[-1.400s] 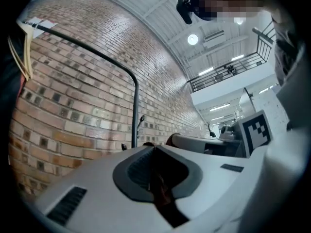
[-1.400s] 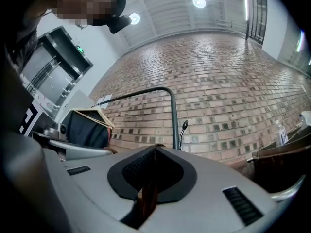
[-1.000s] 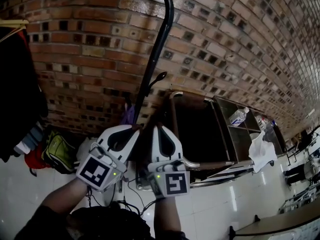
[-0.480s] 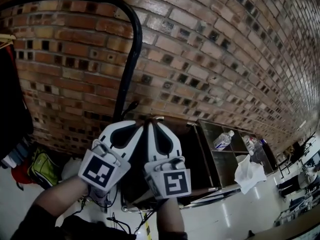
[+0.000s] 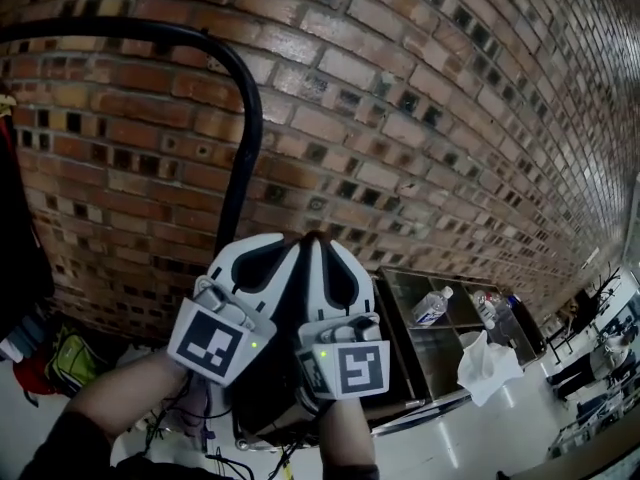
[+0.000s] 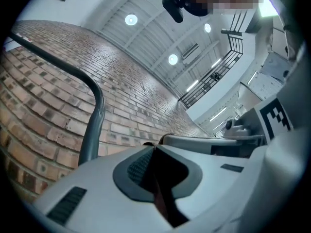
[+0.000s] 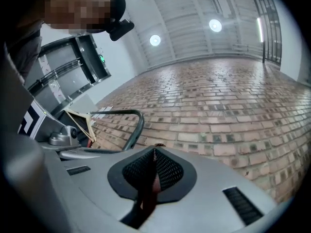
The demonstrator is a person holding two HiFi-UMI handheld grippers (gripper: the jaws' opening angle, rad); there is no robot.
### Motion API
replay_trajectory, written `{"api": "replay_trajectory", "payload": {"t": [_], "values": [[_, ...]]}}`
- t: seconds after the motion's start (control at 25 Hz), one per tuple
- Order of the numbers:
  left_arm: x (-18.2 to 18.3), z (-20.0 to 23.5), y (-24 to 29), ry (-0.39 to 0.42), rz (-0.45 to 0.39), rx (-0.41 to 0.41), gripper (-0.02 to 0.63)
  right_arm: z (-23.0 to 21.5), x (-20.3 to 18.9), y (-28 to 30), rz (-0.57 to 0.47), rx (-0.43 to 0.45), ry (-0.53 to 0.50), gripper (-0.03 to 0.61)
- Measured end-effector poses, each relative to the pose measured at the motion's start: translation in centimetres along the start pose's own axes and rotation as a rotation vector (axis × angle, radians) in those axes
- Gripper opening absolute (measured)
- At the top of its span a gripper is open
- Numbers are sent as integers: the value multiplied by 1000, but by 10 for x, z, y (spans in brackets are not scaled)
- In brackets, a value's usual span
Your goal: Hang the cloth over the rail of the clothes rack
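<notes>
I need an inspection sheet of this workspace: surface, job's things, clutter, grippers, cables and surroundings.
Surface: white tiled floor; no table seen.
Job's things: black rail curves overhead at the left; dark cloth held up beside it, not yet over it.
Clutter: shelf with bottles, a white bundle, a backpack by the wall.
Grippers: left gripper and right gripper side by side, both shut on the cloth.
Cables: loose cables on the floor under the grippers.
Surroundings: brick wall behind; dark clothes hang at the left.
</notes>
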State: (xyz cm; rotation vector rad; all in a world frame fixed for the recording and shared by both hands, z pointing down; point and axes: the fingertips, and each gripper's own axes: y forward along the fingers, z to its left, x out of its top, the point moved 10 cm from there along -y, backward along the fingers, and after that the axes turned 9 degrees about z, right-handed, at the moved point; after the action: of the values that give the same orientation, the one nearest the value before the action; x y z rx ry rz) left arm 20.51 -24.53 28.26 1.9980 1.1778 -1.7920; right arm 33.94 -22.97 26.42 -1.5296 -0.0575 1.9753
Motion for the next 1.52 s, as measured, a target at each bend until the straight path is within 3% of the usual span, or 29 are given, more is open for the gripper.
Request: {"api": "replay_trajectory", "payload": {"t": [0.16, 0.48, 0.8, 1.08, 1.36, 1.52], "values": [[23, 11, 25, -4, -46, -12, 21, -18, 15, 21, -62, -47, -21, 28], [78, 38, 58, 35, -94, -36, 21, -50, 58, 58, -97, -46, 31, 28], [142, 65, 77, 32, -126, -126, 23, -73, 97, 80, -138, -24, 126, 28], [195, 76, 58, 199, -200, -124, 23, -74, 127, 94, -168, -10, 99, 28], [241, 100, 37, 469, -119, -195, 23, -61, 142, 102, -202, -4, 105, 28], [263, 123, 28, 573, -66, -165, 23, -58, 150, 113, -235, -2, 128, 28]]}}
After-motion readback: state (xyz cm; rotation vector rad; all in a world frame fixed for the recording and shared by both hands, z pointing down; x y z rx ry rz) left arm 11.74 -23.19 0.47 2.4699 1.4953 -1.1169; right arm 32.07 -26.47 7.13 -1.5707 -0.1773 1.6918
